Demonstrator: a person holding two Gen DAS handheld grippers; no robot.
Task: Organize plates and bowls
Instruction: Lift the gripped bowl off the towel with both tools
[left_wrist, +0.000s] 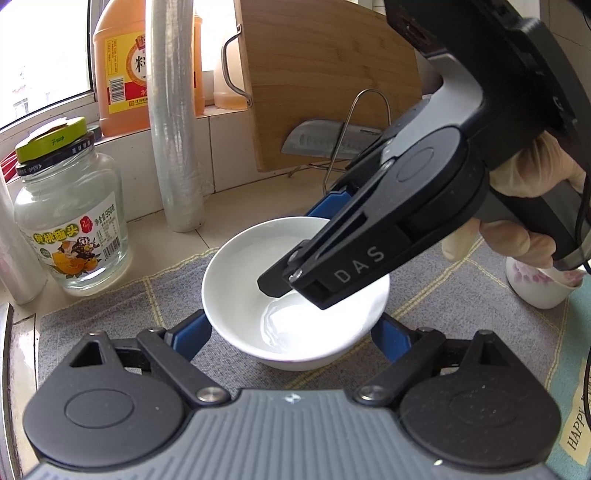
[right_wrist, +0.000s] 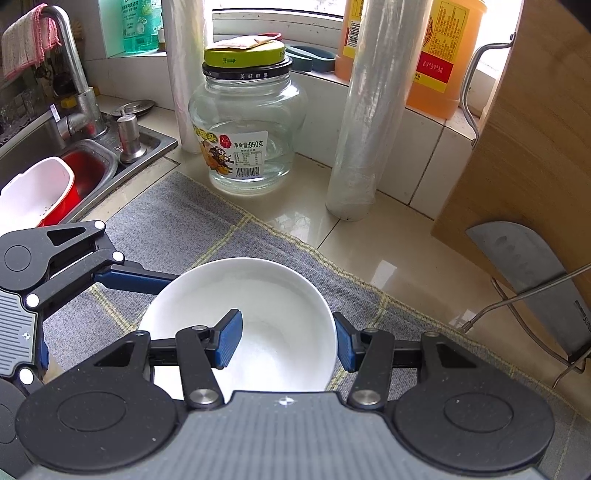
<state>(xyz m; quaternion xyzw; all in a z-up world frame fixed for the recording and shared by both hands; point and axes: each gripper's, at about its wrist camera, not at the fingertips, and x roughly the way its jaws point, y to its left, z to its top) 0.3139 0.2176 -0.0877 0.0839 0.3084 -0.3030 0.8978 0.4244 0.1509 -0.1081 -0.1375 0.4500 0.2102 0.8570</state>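
Observation:
A white bowl (left_wrist: 240, 280) (right_wrist: 266, 295) stands upright on the grey checked mat (left_wrist: 110, 317) (right_wrist: 192, 221). My left gripper (left_wrist: 291, 321) flanks the bowl's near side, its blue pads lying against the left and right walls. One blue finger (right_wrist: 133, 277) of the left gripper reaches the bowl's left edge in the right wrist view. My right gripper (right_wrist: 288, 325) (left_wrist: 299, 247) straddles the bowl's rim from above. One of its fingers is down inside the bowl and the other is against the outside wall. A gloved hand (left_wrist: 524, 206) holds the right gripper's handle.
A glass jar (left_wrist: 74, 221) (right_wrist: 247, 129) and a cling-film roll (left_wrist: 173, 129) (right_wrist: 369, 129) stand behind the mat. A cutting board (left_wrist: 325, 74) (right_wrist: 517, 147) and a cleaver (left_wrist: 317, 138) (right_wrist: 524, 269) lean on a wire rack. A floral cup (left_wrist: 535, 291) sits at the right, and the sink (right_wrist: 37, 147) lies to the left.

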